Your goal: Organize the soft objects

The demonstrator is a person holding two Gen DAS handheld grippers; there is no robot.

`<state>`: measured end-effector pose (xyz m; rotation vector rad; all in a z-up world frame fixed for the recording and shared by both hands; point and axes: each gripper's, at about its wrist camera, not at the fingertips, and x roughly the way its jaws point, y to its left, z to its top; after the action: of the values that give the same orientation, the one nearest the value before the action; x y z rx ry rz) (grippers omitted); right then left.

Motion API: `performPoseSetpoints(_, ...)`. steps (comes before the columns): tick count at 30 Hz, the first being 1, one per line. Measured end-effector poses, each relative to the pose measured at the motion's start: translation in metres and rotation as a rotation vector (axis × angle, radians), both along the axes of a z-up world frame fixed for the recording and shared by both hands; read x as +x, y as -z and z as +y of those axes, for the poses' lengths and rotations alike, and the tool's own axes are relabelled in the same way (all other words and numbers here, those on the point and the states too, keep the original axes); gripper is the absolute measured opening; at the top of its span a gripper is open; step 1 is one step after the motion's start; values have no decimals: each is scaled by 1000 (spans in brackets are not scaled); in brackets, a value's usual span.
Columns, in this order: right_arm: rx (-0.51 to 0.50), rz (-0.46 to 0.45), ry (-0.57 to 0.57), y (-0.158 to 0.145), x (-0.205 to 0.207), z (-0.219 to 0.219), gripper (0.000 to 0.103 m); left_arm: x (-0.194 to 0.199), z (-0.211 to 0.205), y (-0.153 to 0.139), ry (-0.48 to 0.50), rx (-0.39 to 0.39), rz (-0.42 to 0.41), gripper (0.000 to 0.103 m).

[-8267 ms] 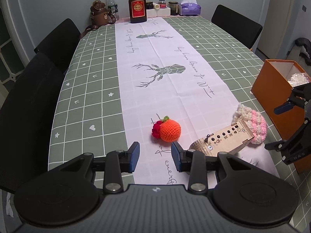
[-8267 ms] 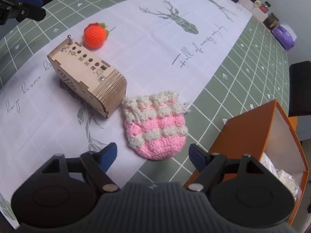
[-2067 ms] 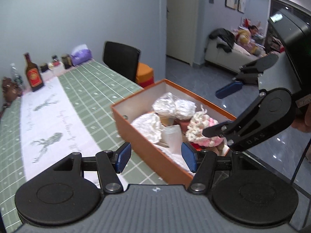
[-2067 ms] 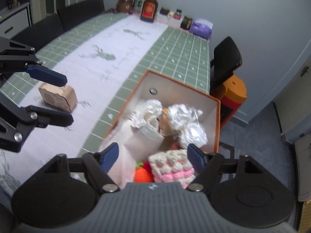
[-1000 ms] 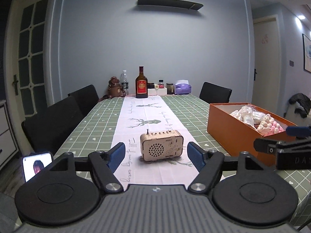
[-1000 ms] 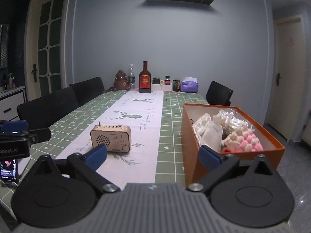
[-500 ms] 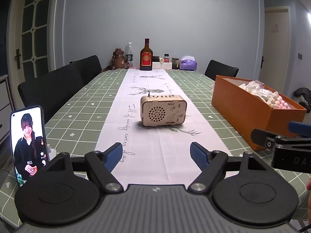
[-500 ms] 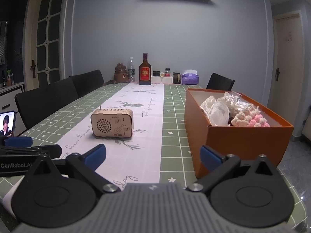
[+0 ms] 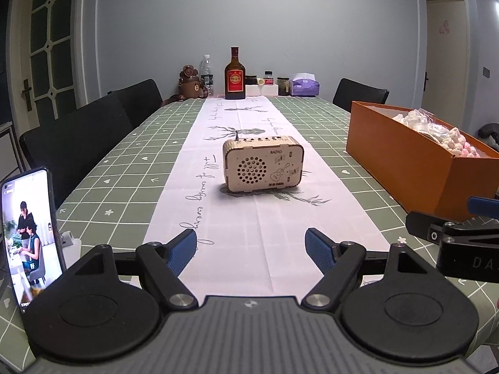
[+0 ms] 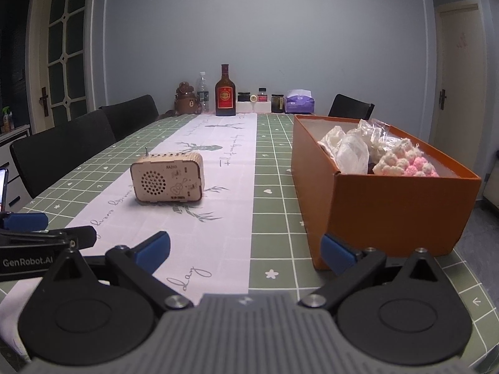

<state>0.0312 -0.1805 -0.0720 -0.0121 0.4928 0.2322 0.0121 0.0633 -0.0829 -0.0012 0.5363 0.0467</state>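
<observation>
Two empty grippers, left gripper (image 9: 251,247) and right gripper (image 10: 244,249), hover spread wide over one table (image 10: 274,155). One orange box (image 10: 393,208) holds the pink-and-cream crochet pouch (image 10: 408,165) (beside wrapped bundles). One wooden radio (image 10: 167,181) stands apart.

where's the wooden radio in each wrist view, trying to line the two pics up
Left wrist: the wooden radio stands at centre frame on the white table runner, with the orange box off to its right.
Right wrist: the wooden radio sits left of centre, on the same runner.
Shared landmark: the brown bottle with the red label at the far end of the table.
</observation>
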Motion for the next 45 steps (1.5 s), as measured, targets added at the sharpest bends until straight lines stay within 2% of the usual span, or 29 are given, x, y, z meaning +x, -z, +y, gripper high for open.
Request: performPoseSetpoints(45, 6, 0, 1, 0, -3, -1, 100, 0, -5, -2, -1, 15, 6, 93)
